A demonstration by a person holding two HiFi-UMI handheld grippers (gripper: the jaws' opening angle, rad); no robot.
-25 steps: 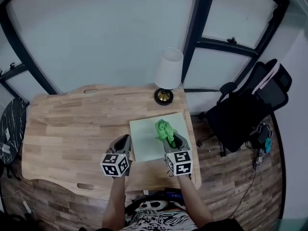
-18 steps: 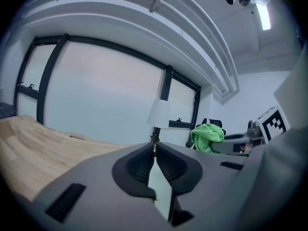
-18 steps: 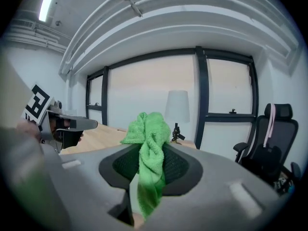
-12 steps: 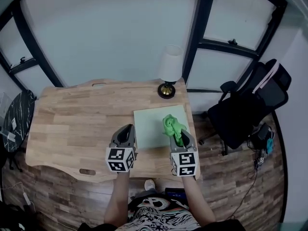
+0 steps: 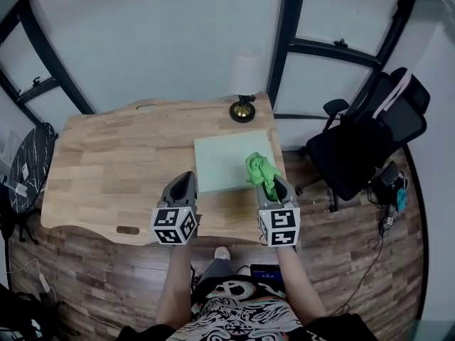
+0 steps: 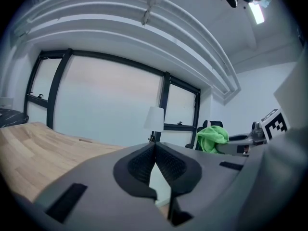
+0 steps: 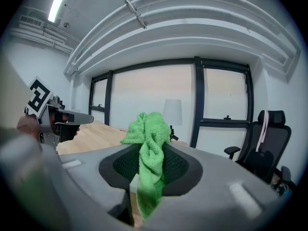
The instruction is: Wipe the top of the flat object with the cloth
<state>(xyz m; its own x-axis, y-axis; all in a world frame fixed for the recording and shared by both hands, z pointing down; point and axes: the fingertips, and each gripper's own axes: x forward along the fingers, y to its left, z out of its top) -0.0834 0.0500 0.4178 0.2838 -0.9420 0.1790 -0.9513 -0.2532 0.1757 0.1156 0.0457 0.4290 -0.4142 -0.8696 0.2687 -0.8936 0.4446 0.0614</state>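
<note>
One green cloth (image 5: 257,169), one pale flat mat (image 5: 226,158), one lamp (image 5: 244,77), one office chair (image 5: 362,148) and one wooden table (image 5: 106,169) are counted, along with two grippers. The cloth is clamped between the jaws of the right gripper (image 5: 267,184), bunched above their tips, and is seen over the mat's near right corner. The jaws of the left gripper (image 5: 186,179) have just been closed together, with nothing between them; it is held by the mat's near left corner.

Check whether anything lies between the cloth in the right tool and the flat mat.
Nothing visible does. The right tool, shut on the cloth, is at the mat's near right corner, and the mat's top is bare. The lamp stands beyond its far edge, the left tool to its left.
</note>
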